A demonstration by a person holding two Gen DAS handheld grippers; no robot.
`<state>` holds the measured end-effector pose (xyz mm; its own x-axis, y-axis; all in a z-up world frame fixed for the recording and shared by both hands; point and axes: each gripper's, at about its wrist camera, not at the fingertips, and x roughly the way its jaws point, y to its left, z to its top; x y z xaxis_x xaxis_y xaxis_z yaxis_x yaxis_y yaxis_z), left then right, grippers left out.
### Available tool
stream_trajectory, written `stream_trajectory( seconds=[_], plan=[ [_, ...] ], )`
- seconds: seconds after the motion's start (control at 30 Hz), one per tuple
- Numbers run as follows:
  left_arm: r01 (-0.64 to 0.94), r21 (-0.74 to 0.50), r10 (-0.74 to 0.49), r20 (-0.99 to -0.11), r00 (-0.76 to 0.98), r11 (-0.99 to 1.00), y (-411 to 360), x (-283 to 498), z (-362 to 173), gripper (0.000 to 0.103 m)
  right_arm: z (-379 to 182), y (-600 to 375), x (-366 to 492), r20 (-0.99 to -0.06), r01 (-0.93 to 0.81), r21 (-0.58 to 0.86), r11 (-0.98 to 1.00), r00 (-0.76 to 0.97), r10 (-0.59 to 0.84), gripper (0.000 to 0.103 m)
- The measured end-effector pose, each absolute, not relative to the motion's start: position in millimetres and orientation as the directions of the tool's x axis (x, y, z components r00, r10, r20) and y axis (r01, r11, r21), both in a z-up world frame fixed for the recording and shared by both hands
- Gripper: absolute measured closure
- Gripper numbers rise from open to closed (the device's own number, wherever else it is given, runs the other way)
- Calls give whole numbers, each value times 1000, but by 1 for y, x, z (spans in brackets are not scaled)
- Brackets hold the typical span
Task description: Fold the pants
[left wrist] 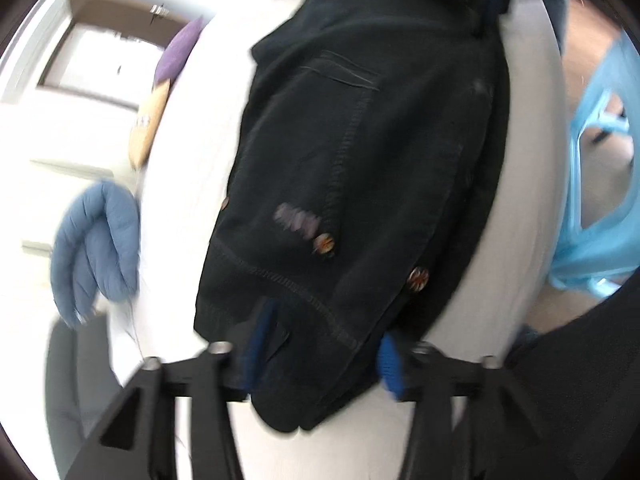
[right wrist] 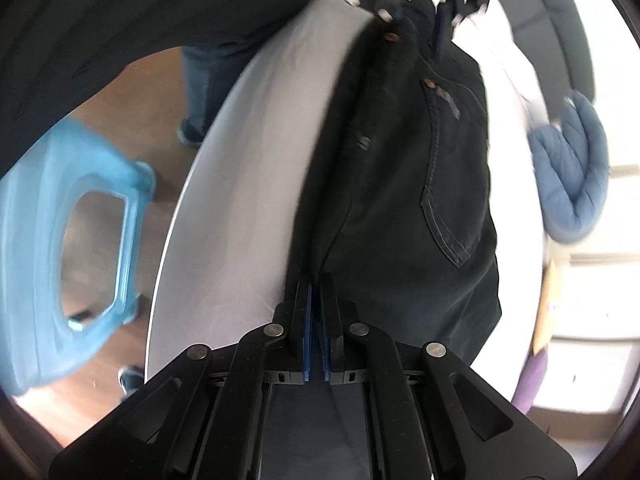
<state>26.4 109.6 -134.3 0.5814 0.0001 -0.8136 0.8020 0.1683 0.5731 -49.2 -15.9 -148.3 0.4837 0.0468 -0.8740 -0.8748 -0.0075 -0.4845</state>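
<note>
Dark pants (right wrist: 400,168) stretched lengthwise on the white table (right wrist: 248,184), long axis running straight from right gripper (right wrist: 316,292) to left gripper (left wrist: 320,356). Right one pressed together, pinching the pants' near end. Left one spread, waistband end lying between its pads (left wrist: 390,364), no squeeze visible. Both at the pants' 2 ends, neither nearer. Blue stool (right wrist: 68,248) beside the table.

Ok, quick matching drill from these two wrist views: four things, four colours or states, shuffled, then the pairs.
Things:
1. pants
2. stool
3. left gripper
4. right gripper

Colours or states:
A. light blue plastic
B. jaws apart, waistband between them
C. black, lying on the white table
D. jaws closed on fabric

Pairs: 1-C, 2-A, 3-B, 4-D
</note>
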Motion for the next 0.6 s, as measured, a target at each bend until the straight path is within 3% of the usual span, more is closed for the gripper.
stream_trajectory(
  seconds=[0.1, 0.33, 0.47, 0.53, 0.6],
  plan=[
    [803, 538, -10, -829, 559, 256, 115, 32, -101, 35, -152, -16, -54, -844, -845, -533, 38, 534, 43, 98],
    [750, 423, -125, -826, 550, 508, 68, 66, -58, 35, -160, -15, -61, -780, -778, -617, 117, 624, 32, 98],
    [752, 297, -156, -871, 466, 589, 28, 89, -92, 35, -166, -12, -66, -740, -736, -664, 133, 673, 25, 97],
    [759, 265, -96, -914, 394, 595, 15, 94, -130, 50, -161, -15, -65, -739, -730, -658, 185, 673, 30, 93],
    [746, 265, -63, -923, 380, 611, 12, 92, -154, 51, -153, -19, -64, -746, -727, -635, 262, 665, 35, 85]
  ],
)
